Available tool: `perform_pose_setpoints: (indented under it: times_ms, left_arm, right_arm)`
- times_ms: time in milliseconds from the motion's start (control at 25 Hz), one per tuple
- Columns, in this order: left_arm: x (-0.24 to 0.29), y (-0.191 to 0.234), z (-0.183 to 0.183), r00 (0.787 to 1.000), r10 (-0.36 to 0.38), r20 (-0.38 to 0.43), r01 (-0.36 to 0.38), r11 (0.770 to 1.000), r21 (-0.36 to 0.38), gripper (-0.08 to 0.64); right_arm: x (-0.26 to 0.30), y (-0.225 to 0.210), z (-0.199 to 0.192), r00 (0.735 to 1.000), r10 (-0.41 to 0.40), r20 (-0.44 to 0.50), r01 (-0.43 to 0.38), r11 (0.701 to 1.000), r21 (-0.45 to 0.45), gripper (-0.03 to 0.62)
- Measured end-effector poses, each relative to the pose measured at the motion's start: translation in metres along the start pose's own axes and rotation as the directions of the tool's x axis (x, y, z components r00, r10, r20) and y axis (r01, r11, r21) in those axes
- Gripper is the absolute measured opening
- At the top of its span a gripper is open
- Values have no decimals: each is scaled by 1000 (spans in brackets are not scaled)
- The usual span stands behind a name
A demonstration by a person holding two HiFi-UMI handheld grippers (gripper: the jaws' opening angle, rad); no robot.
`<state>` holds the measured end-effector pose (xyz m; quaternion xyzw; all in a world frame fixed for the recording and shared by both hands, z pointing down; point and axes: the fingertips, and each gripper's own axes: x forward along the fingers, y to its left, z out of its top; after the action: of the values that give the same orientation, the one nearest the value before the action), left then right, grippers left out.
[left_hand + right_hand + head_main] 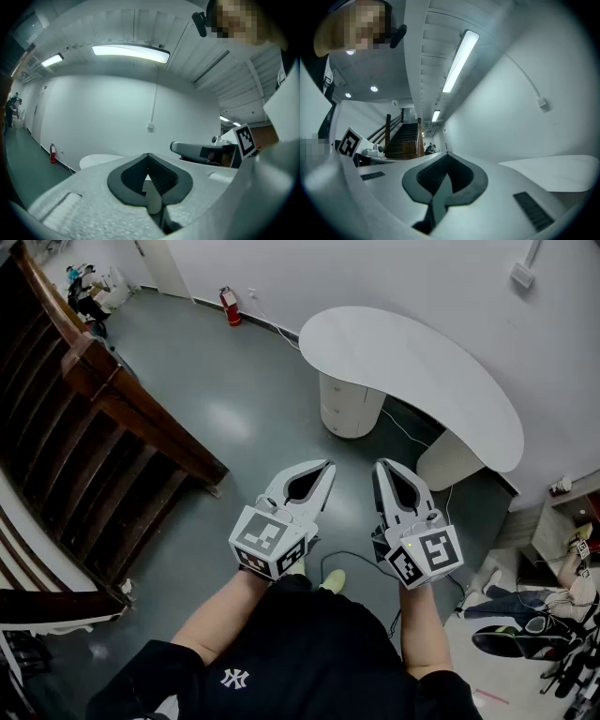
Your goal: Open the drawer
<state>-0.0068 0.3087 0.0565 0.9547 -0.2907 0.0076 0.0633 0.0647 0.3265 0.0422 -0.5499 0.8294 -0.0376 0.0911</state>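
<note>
A white cylindrical drawer unit (349, 409) stands under the near end of a curved white table (412, 371), a good way ahead of both grippers. Its drawers look closed. My left gripper (325, 466) and right gripper (381, 466) hover side by side over the grey floor, pointing roughly level toward the table. Both have their jaws together with nothing between them. In the left gripper view the left gripper (148, 155) shows closed tips, with the table (101, 161) beyond. In the right gripper view the right gripper (447, 155) is likewise shut, beside the table (562, 171).
A dark wooden staircase (103, 418) runs along the left. A red fire extinguisher (230, 307) stands by the far wall. A cable (352, 559) lies on the floor near my feet. Bags and gear (539, 615) crowd the right.
</note>
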Motion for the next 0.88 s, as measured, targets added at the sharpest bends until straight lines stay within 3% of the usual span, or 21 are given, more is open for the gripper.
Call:
perform_pose_setpoints:
  times_ms: [400, 600, 880]
  left_arm:
    - [2, -11, 1, 1000, 3, -6, -3, 1000, 22, 6]
    - [6, -16, 0, 1000, -1, -10, 1, 1000, 9, 6]
    - [15, -8, -15, 998, 55, -42, -53, 998, 35, 6]
  right_arm:
    - [-10, -3, 3, 1000, -1, 2, 1, 1000, 3, 12]
    - [-15, -8, 4, 1000, 28, 4, -28, 998, 49, 14]
    - [-24, -25, 1, 999, 24, 26, -26, 997, 71, 14]
